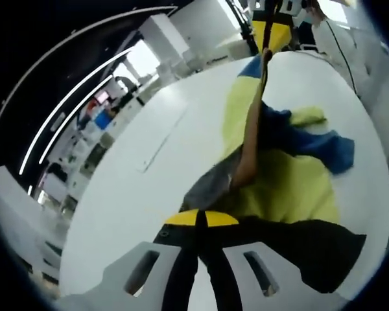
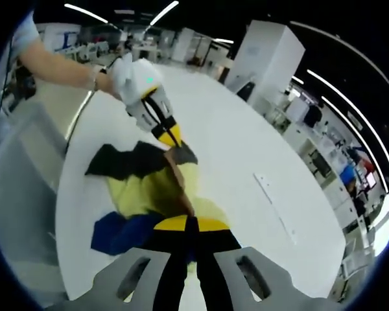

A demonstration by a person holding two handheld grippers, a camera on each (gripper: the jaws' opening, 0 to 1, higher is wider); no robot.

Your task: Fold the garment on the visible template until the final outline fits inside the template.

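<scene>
White table (image 1: 149,175) carries the garment (image 1: 292,188), a yellow, blue and black piece lying bunched and partly lifted, stretched taut betw. both tools; white partitions and desks w/ monitors (image 2: 350,175) stand beyond the table, well apart; thin outline marked on tabletop (image 2: 275,197) beside the cloth; left gripper (image 1: 201,223) clenched on garment's black edge; right gripper (image 2: 187,227) clenched on its blue-yellow end.

Right tool (image 2: 188,228) at the near edge of a yellow, blue and black garment (image 2: 142,188), jaws together on the cloth. Left tool (image 2: 172,139) gripping the far edge, held by a hand (image 2: 126,72). Cloth bunched on a white worktop (image 2: 240,155).
</scene>
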